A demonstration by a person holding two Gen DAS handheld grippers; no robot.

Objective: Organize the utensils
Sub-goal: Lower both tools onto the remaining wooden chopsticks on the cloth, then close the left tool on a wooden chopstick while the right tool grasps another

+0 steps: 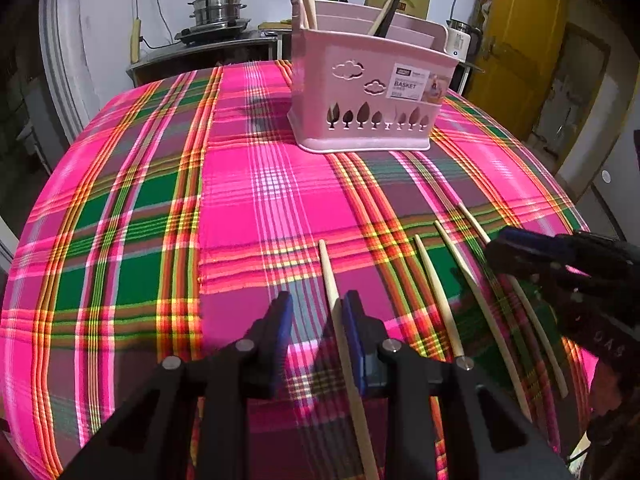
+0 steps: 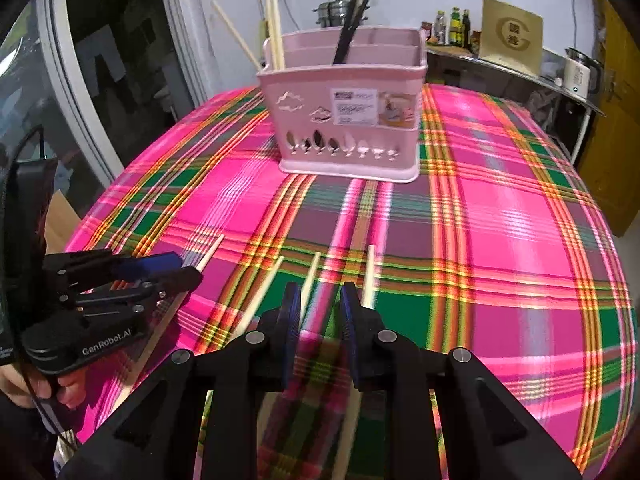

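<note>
Several pale wooden chopsticks lie side by side on the plaid tablecloth. My left gripper point(image 1: 316, 304) is open, low over the cloth, with the leftmost chopstick point(image 1: 332, 276) lying between its jaws, near the right pad. My right gripper point(image 2: 320, 298) is open over the others; one chopstick point(image 2: 310, 280) runs between its jaws and another point(image 2: 370, 268) lies by its right finger. The pink utensil basket point(image 1: 368, 92) stands upright at the far side, also in the right wrist view point(image 2: 348, 120), holding pale and black chopsticks point(image 2: 354, 16).
The plaid-covered table point(image 2: 500, 220) drops off at left and right. Behind it stand a counter with steel pots point(image 1: 218, 8), a kettle point(image 2: 578, 74), bottles and a yellow door point(image 1: 524, 48). A window is to the left point(image 2: 100, 80).
</note>
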